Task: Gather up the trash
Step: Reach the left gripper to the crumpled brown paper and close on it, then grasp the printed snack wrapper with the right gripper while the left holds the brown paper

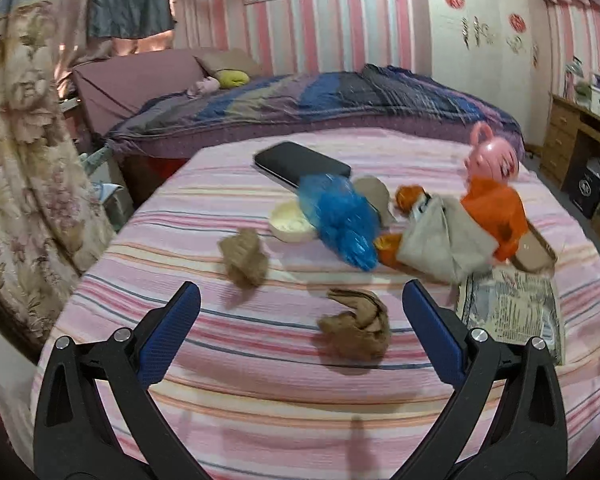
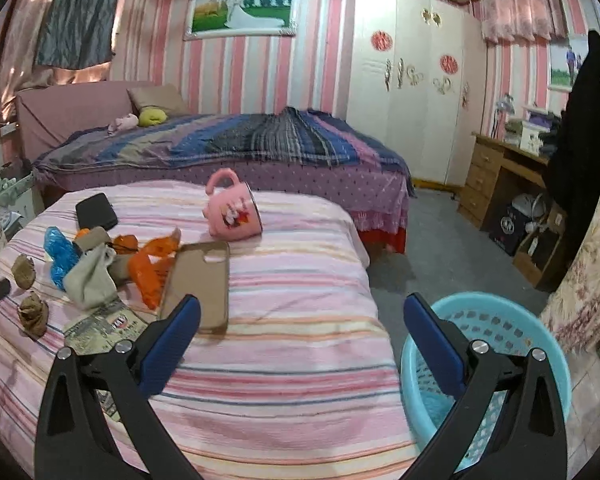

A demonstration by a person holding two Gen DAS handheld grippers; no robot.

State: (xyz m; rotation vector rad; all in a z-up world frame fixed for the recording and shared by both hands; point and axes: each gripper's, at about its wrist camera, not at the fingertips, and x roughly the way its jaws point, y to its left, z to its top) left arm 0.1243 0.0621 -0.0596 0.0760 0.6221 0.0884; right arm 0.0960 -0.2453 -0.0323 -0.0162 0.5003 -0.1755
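Two crumpled brown paper wads lie on the pink striped cover: one (image 1: 356,330) just ahead between my left gripper's (image 1: 302,300) open jaws, the other (image 1: 245,258) farther left. Behind them are a blue plastic bag (image 1: 340,220), an orange plastic bag (image 1: 496,212), a grey cloth (image 1: 444,240) and a printed wrapper (image 1: 512,312). My right gripper (image 2: 302,314) hangs open and empty over the cover's right side. A light blue perforated basket (image 2: 496,328) stands on the floor beside it. The same wads (image 2: 33,312) and bags (image 2: 152,268) show at far left.
A black phone (image 1: 300,162), a pink mug (image 2: 232,210) on its side, a clear phone case (image 2: 202,280) and a cream round lid (image 1: 288,224) share the cover. Behind is a bed with a purple blanket (image 2: 240,144); a wardrobe (image 2: 412,80) and wooden desk (image 2: 496,176) stand right.
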